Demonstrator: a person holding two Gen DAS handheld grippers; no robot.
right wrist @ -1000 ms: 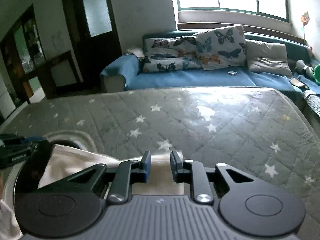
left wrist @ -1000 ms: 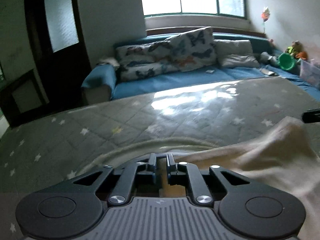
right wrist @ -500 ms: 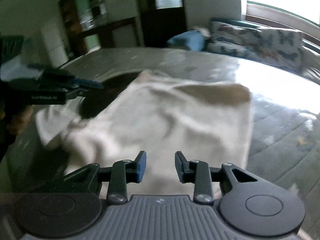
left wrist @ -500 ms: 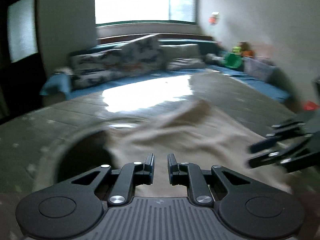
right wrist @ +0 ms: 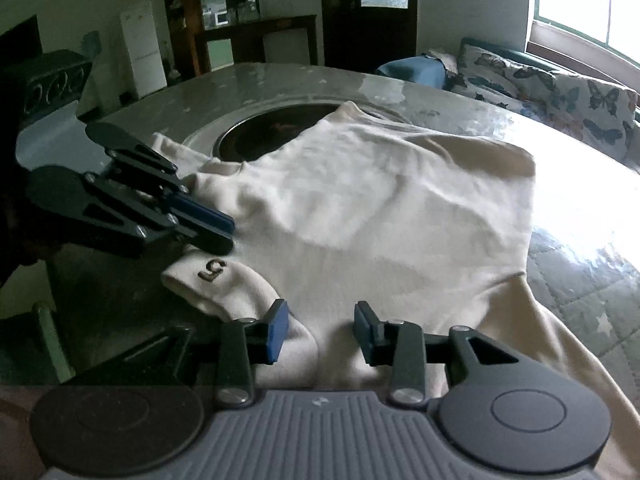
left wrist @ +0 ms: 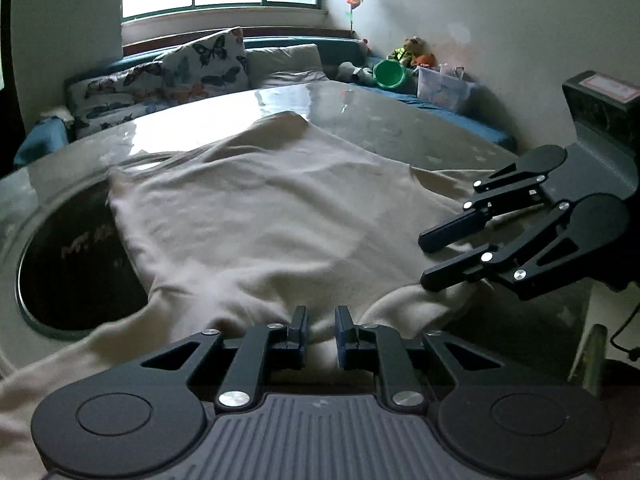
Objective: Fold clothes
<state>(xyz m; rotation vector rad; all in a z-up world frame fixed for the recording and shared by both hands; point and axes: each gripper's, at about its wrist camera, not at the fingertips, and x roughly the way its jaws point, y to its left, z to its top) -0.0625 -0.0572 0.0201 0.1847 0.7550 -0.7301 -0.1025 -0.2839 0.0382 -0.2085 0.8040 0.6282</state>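
Now we pinch the soft cream garment (left wrist: 256,208) in our left gripper (left wrist: 320,330); our right gripper (right wrist: 322,330) has just been opening, cloth loose between its jaws, beside the cuff (right wrist: 216,280) stitched "5".

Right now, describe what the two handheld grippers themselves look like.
Both match. The left gripper has a ribbed grey body, two round black discs, black linkage bars with silver rivets and short jaws with blue pads. The right gripper is the same build, its blue pads plainer to see. No sleeves visible.
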